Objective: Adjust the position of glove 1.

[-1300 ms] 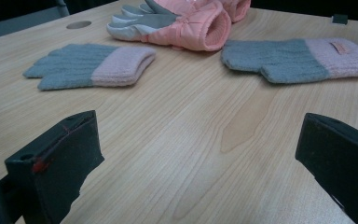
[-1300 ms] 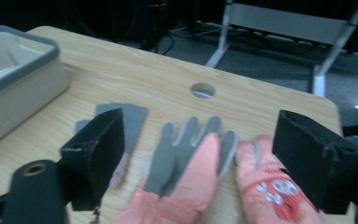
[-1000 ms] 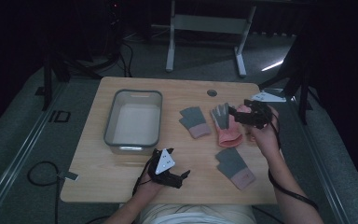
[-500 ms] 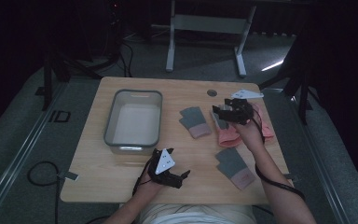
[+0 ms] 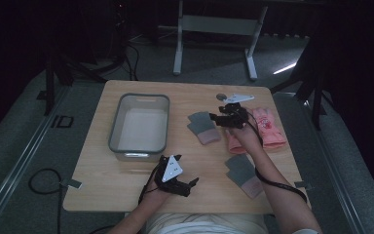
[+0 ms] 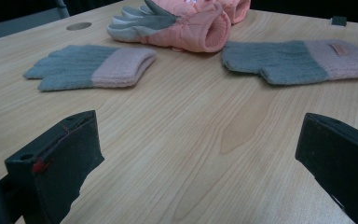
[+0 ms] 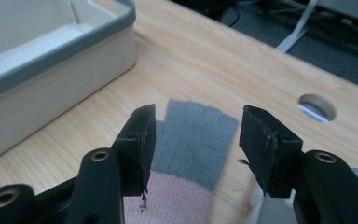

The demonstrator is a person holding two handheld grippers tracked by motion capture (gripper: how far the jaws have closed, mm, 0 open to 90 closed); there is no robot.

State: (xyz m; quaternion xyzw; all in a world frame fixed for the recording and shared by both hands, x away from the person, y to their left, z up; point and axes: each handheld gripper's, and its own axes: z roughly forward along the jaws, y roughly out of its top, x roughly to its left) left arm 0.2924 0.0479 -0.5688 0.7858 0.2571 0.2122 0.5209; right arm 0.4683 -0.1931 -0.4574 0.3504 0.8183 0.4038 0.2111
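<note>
Right gripper (image 7: 193, 135): jaws half open and just now closing in, nothing between the pads yet; hand having travelled from over the pink gloves (image 5: 268, 127) and sinking. Grey-and-pink knit glove (image 7: 193, 158): lying flat on the bench (image 5: 126, 180) directly beneath and ahead of these jaws. A pick-up looks imminent. Tub (image 7: 56, 60): beyond, empty. Left gripper (image 5: 182, 184): jaws wide, holding nothing, idling.
</note>
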